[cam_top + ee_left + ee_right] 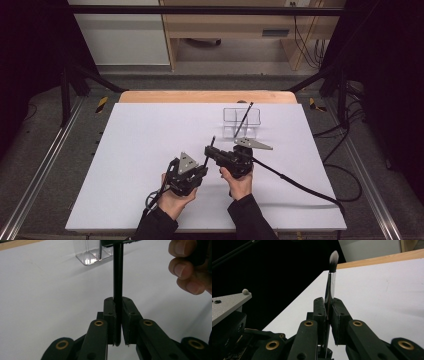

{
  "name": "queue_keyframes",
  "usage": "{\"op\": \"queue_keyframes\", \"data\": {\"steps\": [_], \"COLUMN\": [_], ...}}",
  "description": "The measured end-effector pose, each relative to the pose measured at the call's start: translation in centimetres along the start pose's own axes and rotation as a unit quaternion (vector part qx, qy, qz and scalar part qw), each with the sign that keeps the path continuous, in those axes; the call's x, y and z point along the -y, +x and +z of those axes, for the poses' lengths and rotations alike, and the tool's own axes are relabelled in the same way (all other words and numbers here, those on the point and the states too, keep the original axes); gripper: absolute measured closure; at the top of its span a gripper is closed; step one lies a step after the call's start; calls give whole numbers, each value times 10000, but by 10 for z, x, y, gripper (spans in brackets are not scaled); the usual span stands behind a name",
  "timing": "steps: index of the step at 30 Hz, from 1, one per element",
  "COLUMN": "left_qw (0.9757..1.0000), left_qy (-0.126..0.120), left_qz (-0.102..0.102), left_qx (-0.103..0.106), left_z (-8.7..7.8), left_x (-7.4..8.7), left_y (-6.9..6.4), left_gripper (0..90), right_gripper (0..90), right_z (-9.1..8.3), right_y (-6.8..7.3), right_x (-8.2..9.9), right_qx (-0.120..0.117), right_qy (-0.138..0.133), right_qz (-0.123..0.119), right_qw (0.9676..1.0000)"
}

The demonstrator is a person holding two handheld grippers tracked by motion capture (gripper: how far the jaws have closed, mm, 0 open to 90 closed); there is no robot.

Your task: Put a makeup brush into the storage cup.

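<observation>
A slim makeup brush (pixel 210 148) with a black handle (pixel 118 275), a silver ferrule (pixel 331 283) and a pale tuft (pixel 334 258) is held above the white table by both grippers. My left gripper (pixel 202 170) (pixel 118 303) is shut on the black handle, with the brush rising straight up from its jaws. My right gripper (pixel 208 151) (pixel 328 303) is shut on the same brush at the ferrule, just above the left grip. The two grippers sit close together near the table's front middle.
A clear acrylic holder (pixel 242 123) (pixel 91 255) stands at the back right of the white table (pixel 140 150), with another thin dark brush (pixel 244 117) leaning in it. The right hand's fingers (pixel 187 270) are close by. Cables (pixel 300 185) trail off to the right.
</observation>
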State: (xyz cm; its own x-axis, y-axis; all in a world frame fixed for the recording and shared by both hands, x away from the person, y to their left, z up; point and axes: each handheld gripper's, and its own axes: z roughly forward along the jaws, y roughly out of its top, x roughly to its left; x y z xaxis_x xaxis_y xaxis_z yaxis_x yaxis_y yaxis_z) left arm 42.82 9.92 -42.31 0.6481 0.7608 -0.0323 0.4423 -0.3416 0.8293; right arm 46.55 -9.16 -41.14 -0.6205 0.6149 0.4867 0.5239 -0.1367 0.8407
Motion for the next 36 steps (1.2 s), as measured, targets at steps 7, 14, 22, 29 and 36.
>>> {"op": "queue_keyframes", "data": {"steps": [7, 14, 22, 29, 36], "left_qw": [10000, 9997, 9990, 9985, 9988], "left_qy": [-49, -154, -302, -241, -285], "left_qz": [41, 181, 312, 449, 370], "left_qx": [25, 89, 140, 186, 165], "left_z": [-8, -23, -33, -39, -50], "left_x": [-1, 0, 1, 4, 7], "left_y": [7, 23, 34, 43, 57], "left_gripper": [651, 519, 413, 280, 190], "right_gripper": [841, 841, 841, 841, 841], "right_z": [-3, -6, -8, -10, -12], "right_y": [0, 0, 0, 0, -4], "right_x": [-1, -4, -5, -6, -10], "right_qx": [96, 176, 192, 222, 320], "right_qy": [20, 49, 65, 40, 5], "right_qz": [-242, -451, -540, -620, -705], "right_qw": [9997, 9988, 9983, 9978, 9970]}}
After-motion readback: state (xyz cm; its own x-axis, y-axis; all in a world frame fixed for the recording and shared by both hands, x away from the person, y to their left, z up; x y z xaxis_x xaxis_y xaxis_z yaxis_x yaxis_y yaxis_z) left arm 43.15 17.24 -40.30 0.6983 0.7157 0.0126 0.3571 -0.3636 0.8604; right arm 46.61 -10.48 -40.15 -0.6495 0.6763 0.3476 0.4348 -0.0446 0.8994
